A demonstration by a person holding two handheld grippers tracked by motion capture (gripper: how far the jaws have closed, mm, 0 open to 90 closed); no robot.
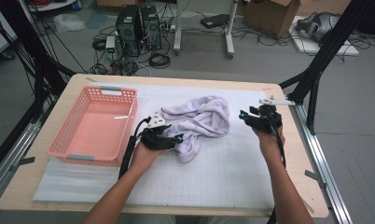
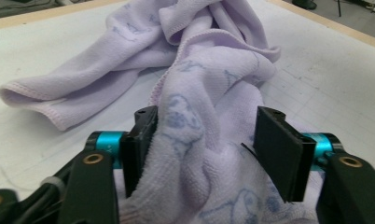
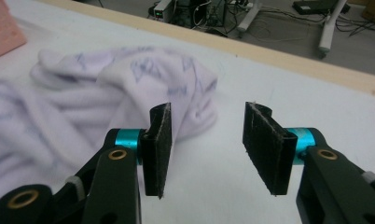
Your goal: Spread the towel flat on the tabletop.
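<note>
Fingers, left (image 2: 143, 140): spread, crumpled lilac terry towel (image 2: 209, 93) between, unpinched. Fingers, right (image 3: 262, 140): spread, empty. My towel unfolded; pink plastic basket (image 1: 71, 128) unfilled.

Crumpled lilac towel (image 1: 199, 122) mid-table

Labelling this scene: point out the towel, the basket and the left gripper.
towel (image 1: 202, 116): high view, middle of the bunched cloth.
basket (image 1: 97, 125): high view, bare floor.
left gripper (image 2: 204, 140): left gripper view, midway between jaws.
</note>
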